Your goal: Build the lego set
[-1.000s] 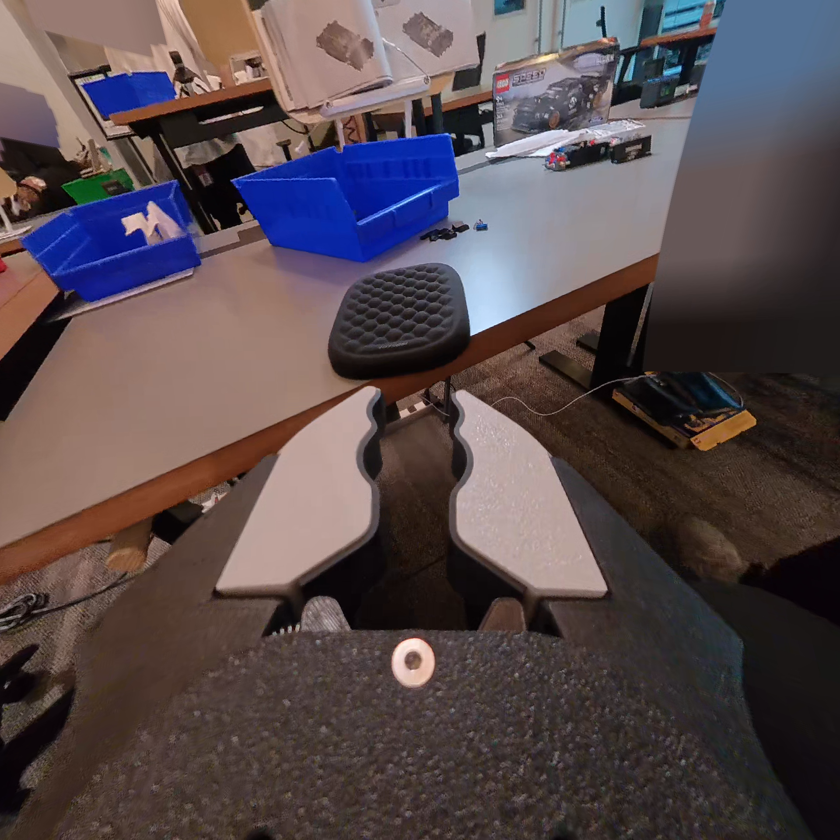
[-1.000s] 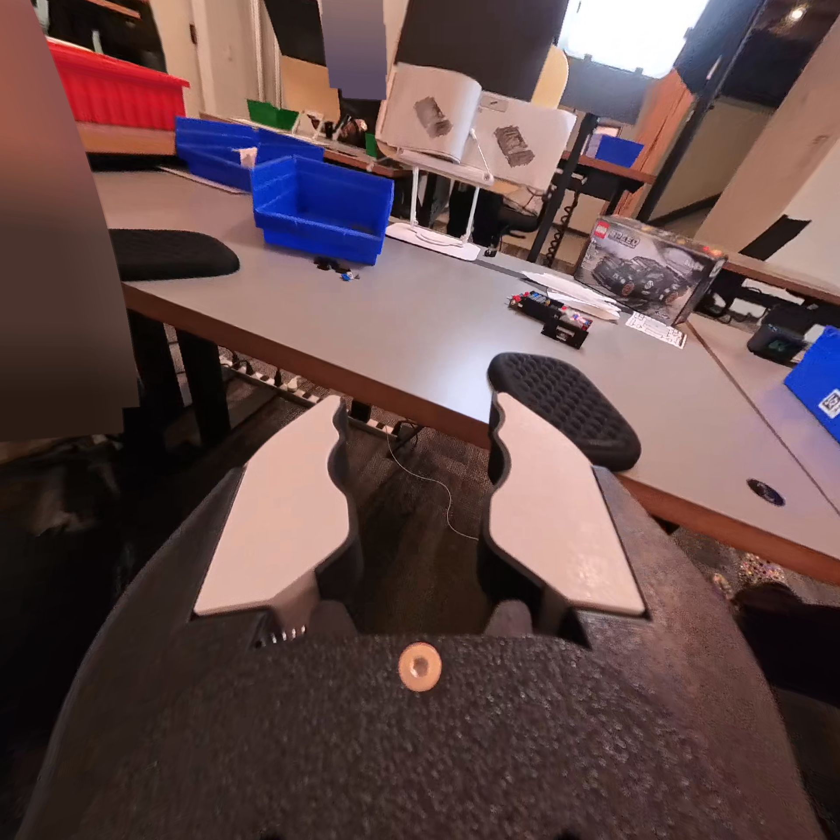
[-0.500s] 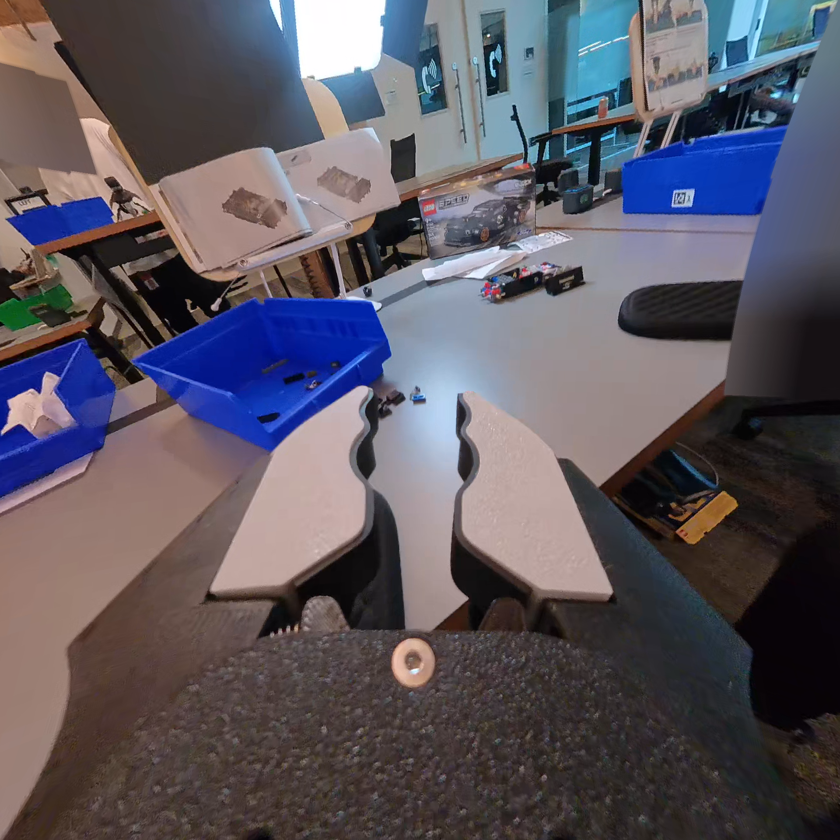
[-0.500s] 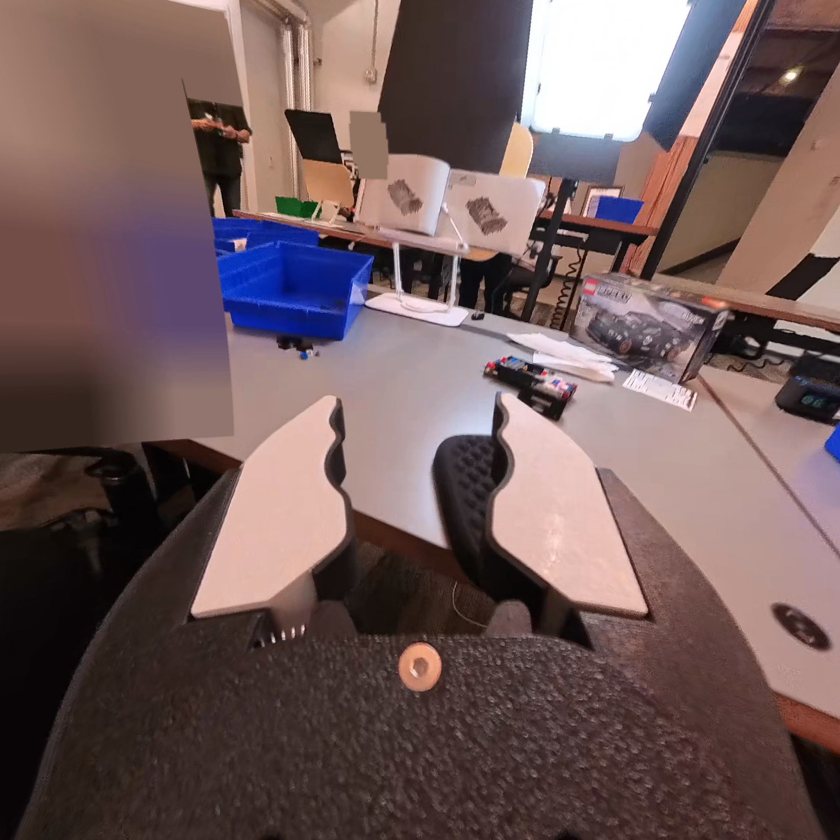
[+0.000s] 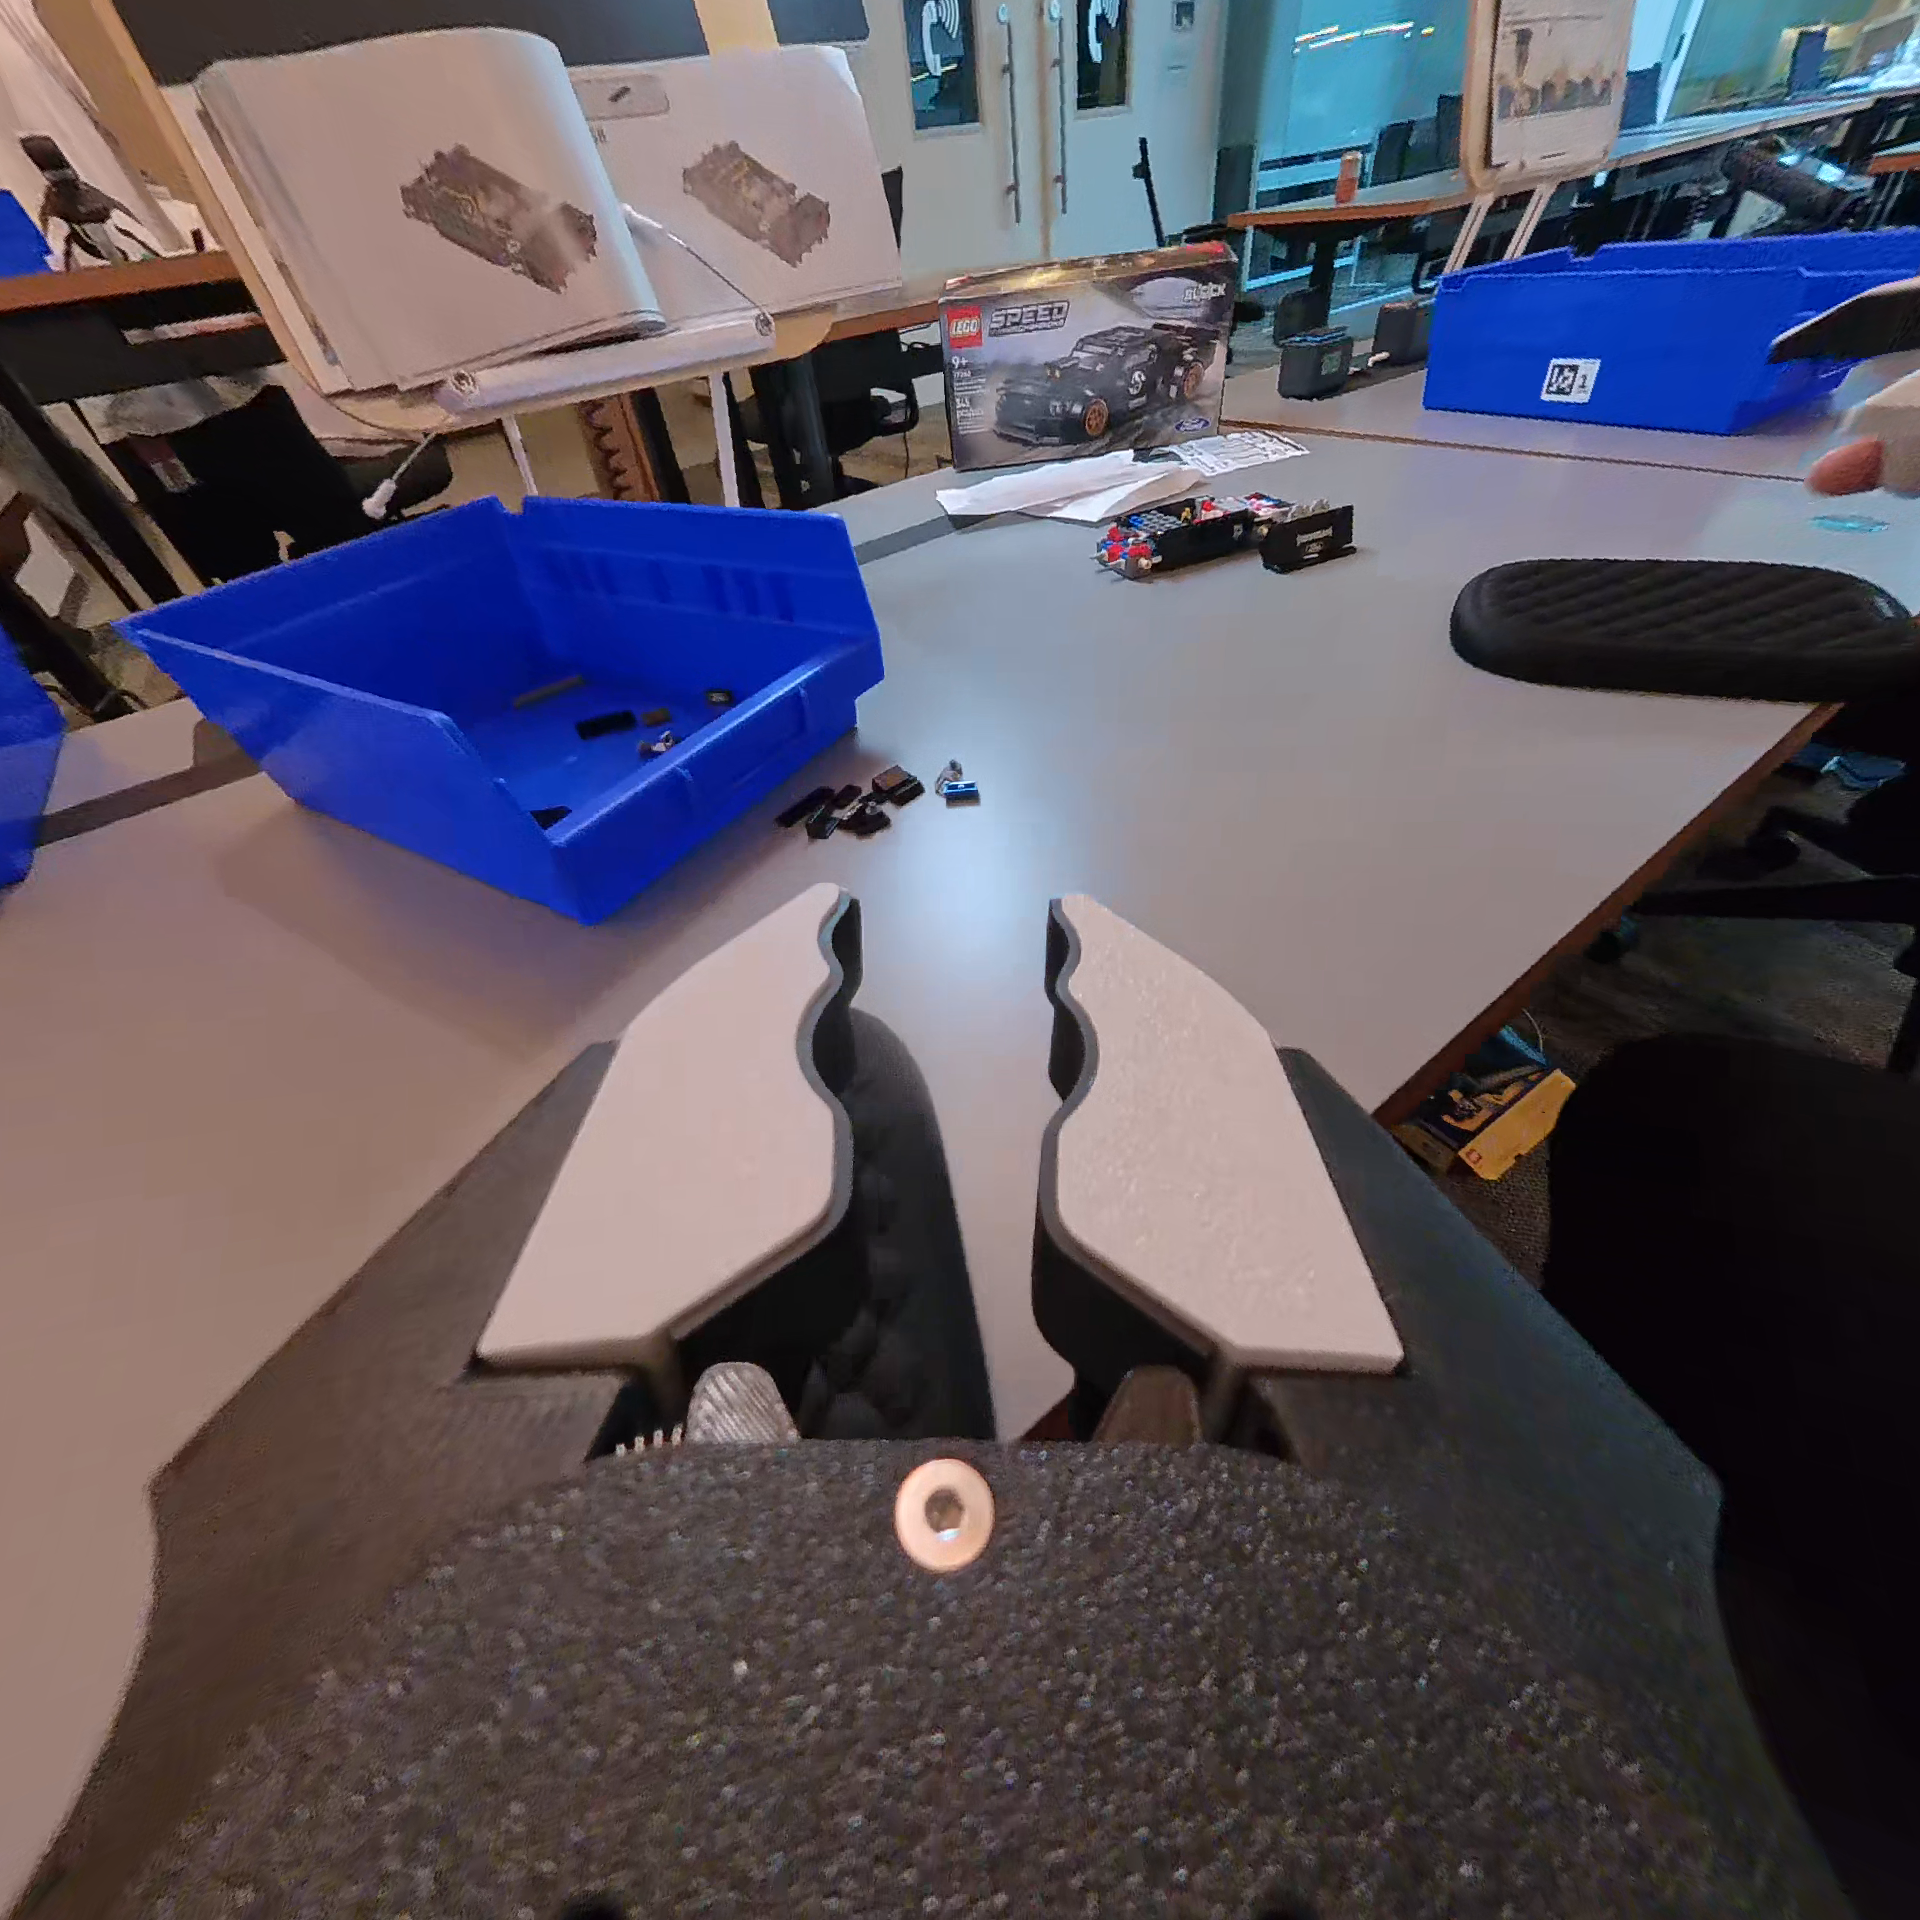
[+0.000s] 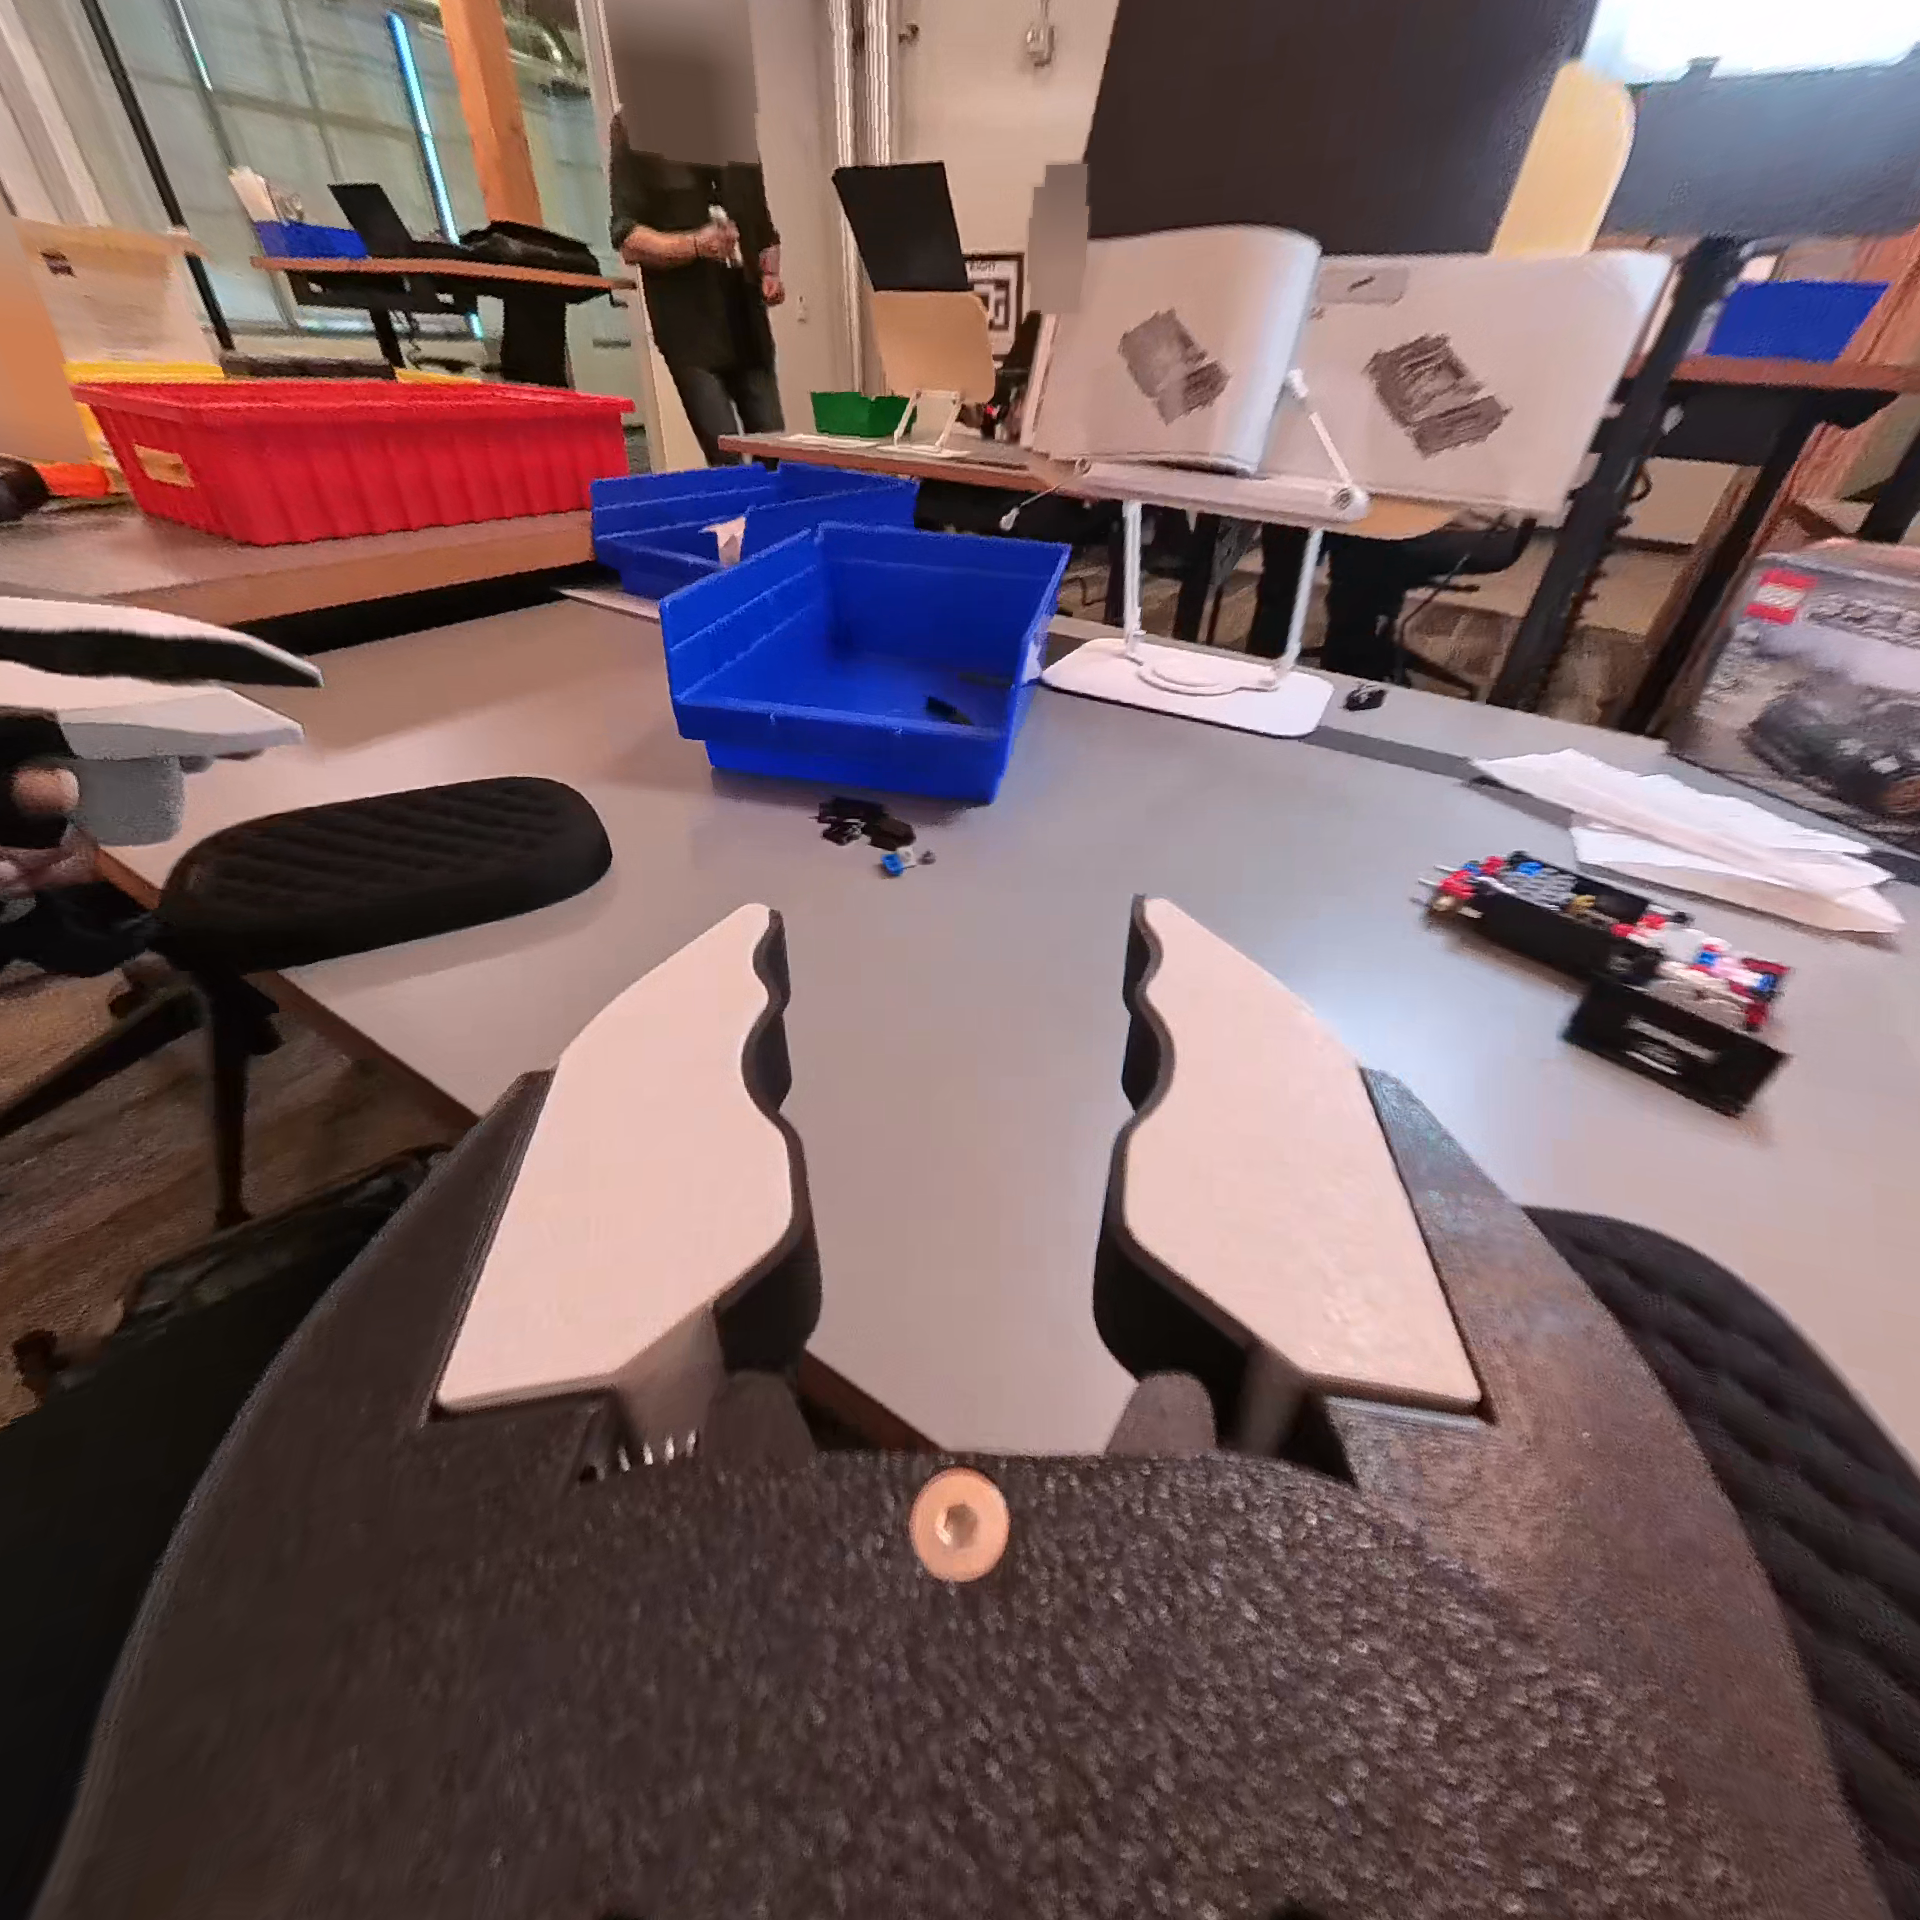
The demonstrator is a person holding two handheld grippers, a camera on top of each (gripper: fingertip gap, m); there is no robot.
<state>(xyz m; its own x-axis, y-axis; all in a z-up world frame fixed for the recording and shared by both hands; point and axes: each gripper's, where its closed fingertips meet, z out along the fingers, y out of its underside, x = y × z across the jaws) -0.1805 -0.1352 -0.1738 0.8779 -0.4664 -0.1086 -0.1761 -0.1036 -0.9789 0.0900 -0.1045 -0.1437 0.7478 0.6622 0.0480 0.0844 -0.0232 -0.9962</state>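
Since a second ago I have lifted both grippers from below the grey tabletop's (image 5: 1195, 748) edge to above it, and my right jaws have spread wider.

I place everything by the open-fronted blue plastic bin (image 5: 499, 675), which holds a few small dark parts. On the left, my left gripper (image 5: 951, 914) hangs over the near table edge in front of that bin, jaws apart by a moderate gap, holding and touching nothing; a black honeycomb-textured pad shows between its fingers. Just right of the bin's front lies a scatter of small black lego pieces (image 5: 852, 805) with one small blue piece (image 5: 958, 792) beside them. Behind the bin an open white instruction booklet (image 5: 540, 197) rests on a stand. Well right of the bin sits the partly built black lego car chassis (image 6: 1600, 935), with the printed cardboard lego box (image 5: 1086, 358) behind it. My right gripper (image 6: 956, 925) hovers over the table, jaws wide apart and empty.
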